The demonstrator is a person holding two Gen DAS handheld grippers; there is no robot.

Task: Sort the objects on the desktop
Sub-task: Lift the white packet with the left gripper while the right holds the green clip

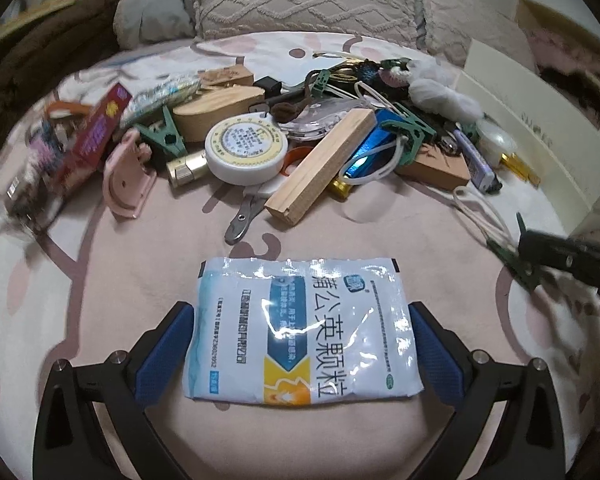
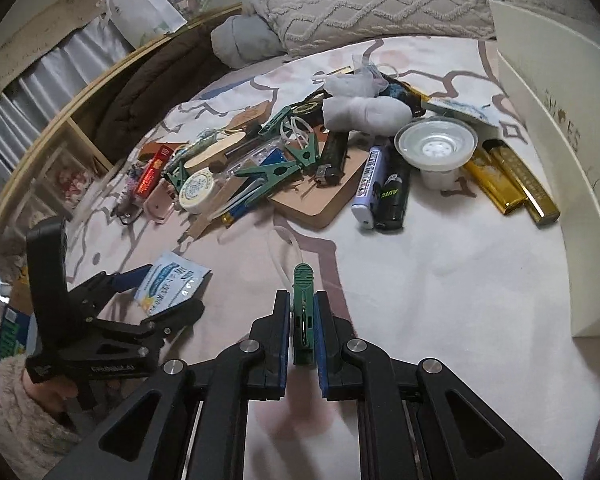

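A white and blue medicine sachet (image 1: 300,328) lies flat on the pink patterned cloth (image 1: 148,264). My left gripper (image 1: 300,308) is open around it, one blue pad at each side edge; the sachet is not buckled. My right gripper (image 2: 302,300) is shut on a green clothes peg (image 2: 303,304) that has a white cord loop (image 2: 280,248) trailing from its tip. In the left wrist view that gripper (image 1: 540,256) shows at the right edge, holding the peg (image 1: 508,256) low over the cloth. The right wrist view shows the left gripper (image 2: 164,292) with the sachet (image 2: 168,280) at the lower left.
A pile of small items lies beyond: a round white tape measure (image 1: 246,148), a wooden block (image 1: 320,168), more green pegs (image 2: 276,170), lighters (image 2: 374,184), gold bars (image 2: 508,184) and a white suction cup (image 2: 436,148). A white box (image 2: 560,160) stands at the right; pillows (image 1: 300,0) lie behind.
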